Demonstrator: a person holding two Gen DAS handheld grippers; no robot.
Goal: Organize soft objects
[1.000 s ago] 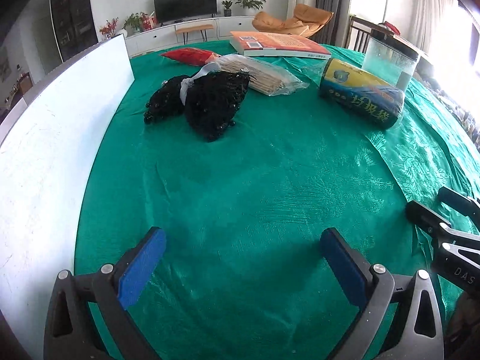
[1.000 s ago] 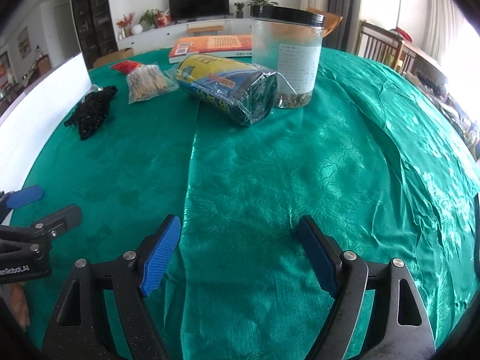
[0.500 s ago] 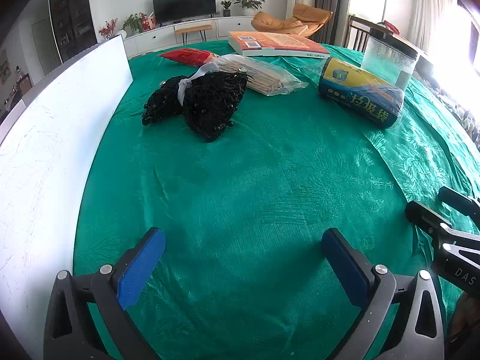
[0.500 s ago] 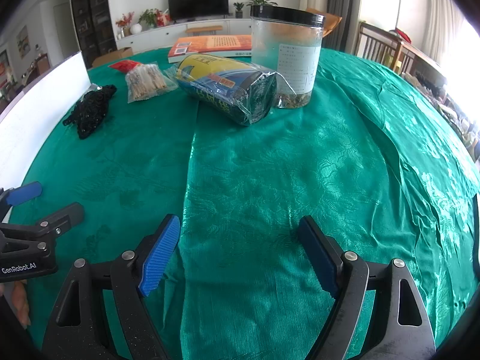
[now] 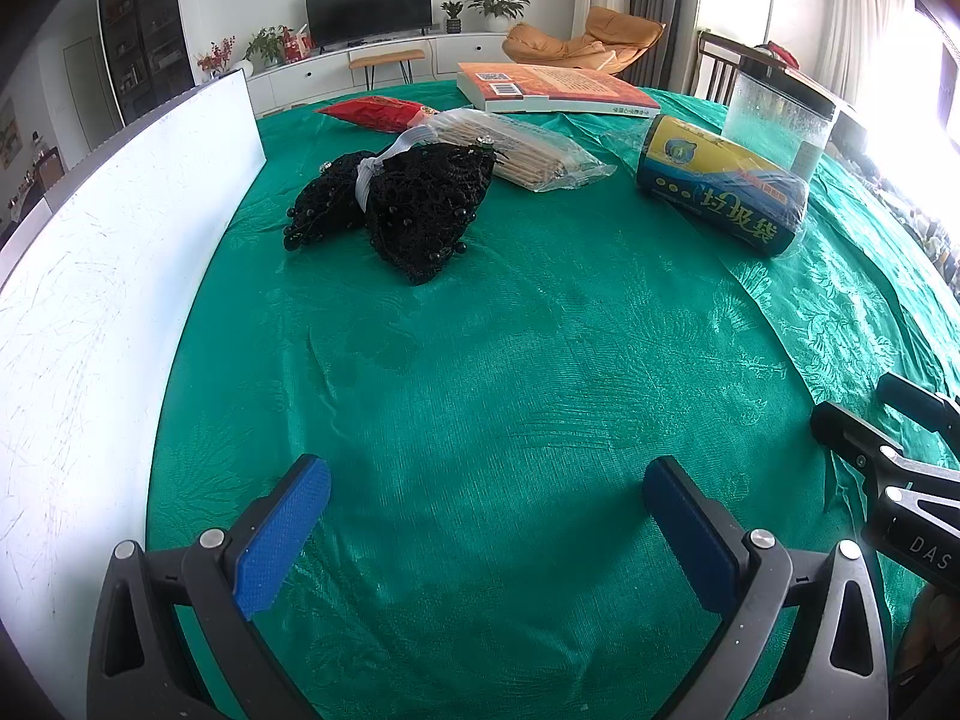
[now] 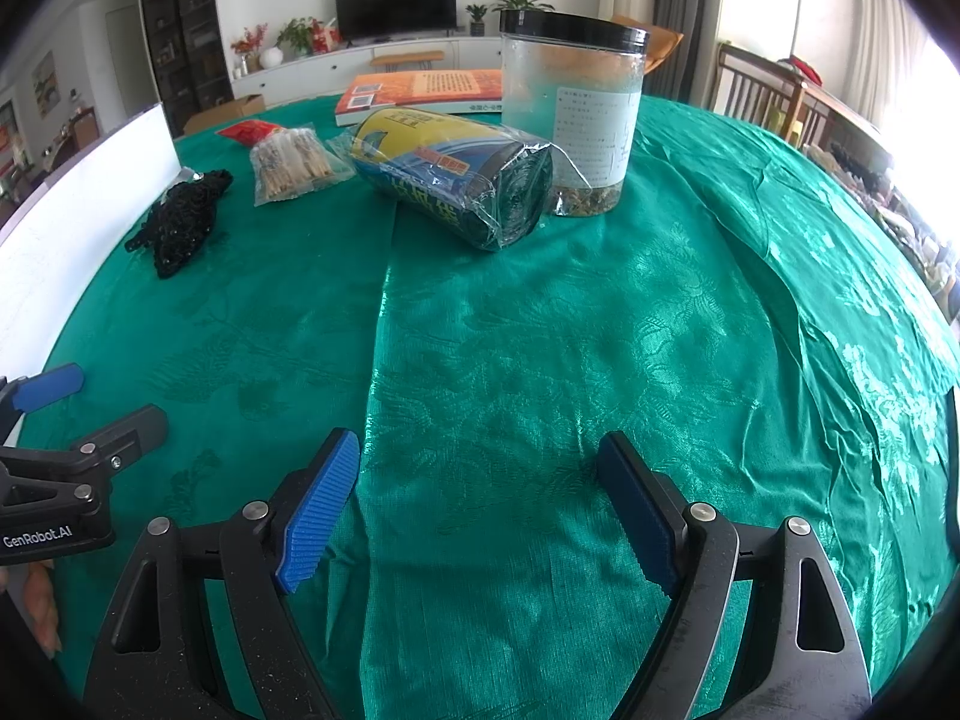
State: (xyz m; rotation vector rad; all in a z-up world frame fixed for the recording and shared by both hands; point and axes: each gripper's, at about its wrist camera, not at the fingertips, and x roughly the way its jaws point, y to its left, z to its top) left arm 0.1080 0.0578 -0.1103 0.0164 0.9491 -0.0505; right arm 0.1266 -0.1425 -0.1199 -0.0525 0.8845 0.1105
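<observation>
A black beaded mesh bundle tied with a white band lies on the green tablecloth, far ahead of my left gripper; it also shows in the right wrist view. A roll of garbage bags in blue and yellow wrap lies to the right. A clear bag of sticks and a red packet lie behind. Both grippers are open and empty, low over the cloth. My right gripper also shows at the left view's right edge.
A white board stands along the table's left edge. A clear jar with a black lid stands behind the roll. An orange book lies at the far edge. The tablecloth has wrinkles on the right.
My left gripper has moved slightly forward toward the black bundle. The right gripper has barely moved. Both stay open.
</observation>
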